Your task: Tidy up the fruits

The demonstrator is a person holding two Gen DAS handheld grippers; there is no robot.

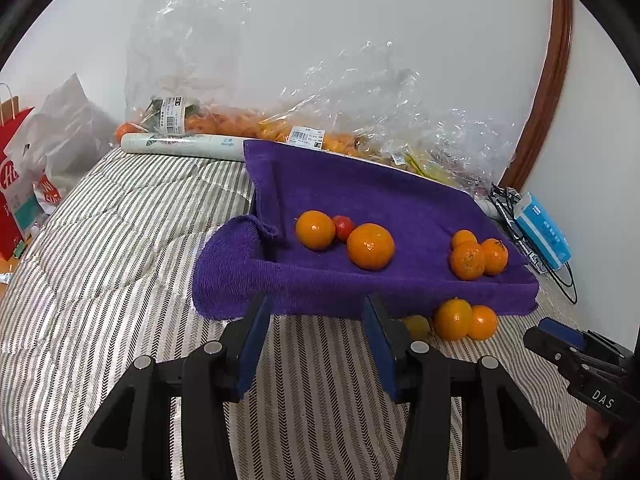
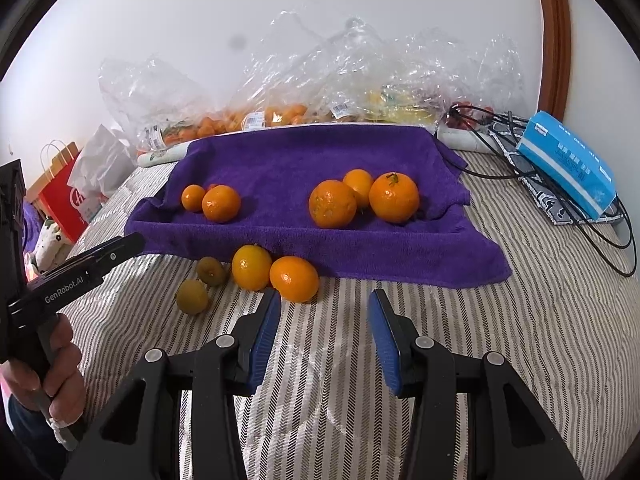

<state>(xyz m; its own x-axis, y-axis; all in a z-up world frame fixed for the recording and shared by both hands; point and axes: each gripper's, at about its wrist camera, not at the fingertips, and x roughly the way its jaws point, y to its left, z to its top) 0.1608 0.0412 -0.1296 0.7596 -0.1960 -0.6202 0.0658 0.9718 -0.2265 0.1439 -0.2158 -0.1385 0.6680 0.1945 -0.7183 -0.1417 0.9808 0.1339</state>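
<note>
A purple towel (image 2: 288,160) lies on the striped bed. On it, two oranges (image 2: 221,203) and a small red fruit (image 1: 344,227) sit at the left, and three oranges (image 2: 332,203) at the right. In front of the towel lie two oranges (image 2: 294,279) and two small greenish fruits (image 2: 192,297). My right gripper (image 2: 324,308) is open and empty, just right of the nearer orange. My left gripper (image 1: 316,306) is open and empty at the towel's front edge (image 1: 320,288). The loose oranges also show in the left wrist view (image 1: 453,319).
Clear plastic bags of oranges (image 2: 260,116) line the wall behind the towel. A blue tissue box (image 2: 568,164) and black cables (image 2: 592,216) lie at the right. A red paper bag (image 2: 60,196) stands at the left. A white roll (image 1: 182,146) lies behind the towel.
</note>
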